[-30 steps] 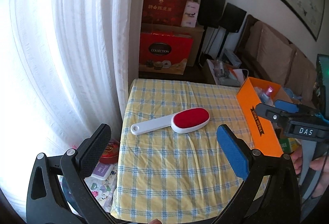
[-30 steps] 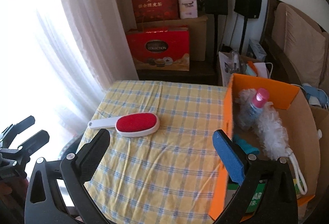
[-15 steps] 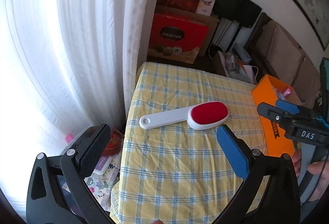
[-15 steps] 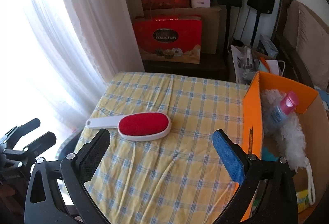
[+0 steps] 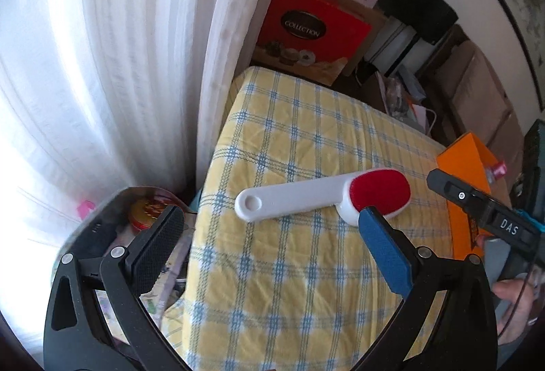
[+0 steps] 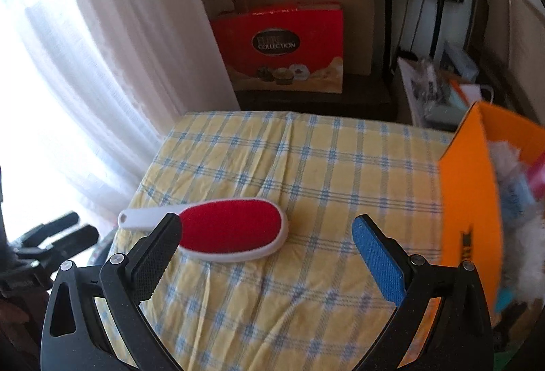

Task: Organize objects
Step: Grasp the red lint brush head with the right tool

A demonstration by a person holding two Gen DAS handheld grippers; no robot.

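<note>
A white lint brush with a red pad lies on the yellow checked tablecloth, handle to the left. My left gripper is open and empty, above the table's left edge, just short of the handle. My right gripper is open and empty, close above the red pad; it also shows at the right of the left wrist view. An orange box stands at the table's right side, holding a white fluffy duster and a pink-capped bottle.
White curtains hang at the left. Red gift boxes and cardboard boxes stand behind the table. Clutter lies on the floor at the table's left. A sofa and black speakers are at the back right.
Both grippers have moved forward and down toward the lint brush, which looms larger in both views. The brush has not moved. Both stay open.
</note>
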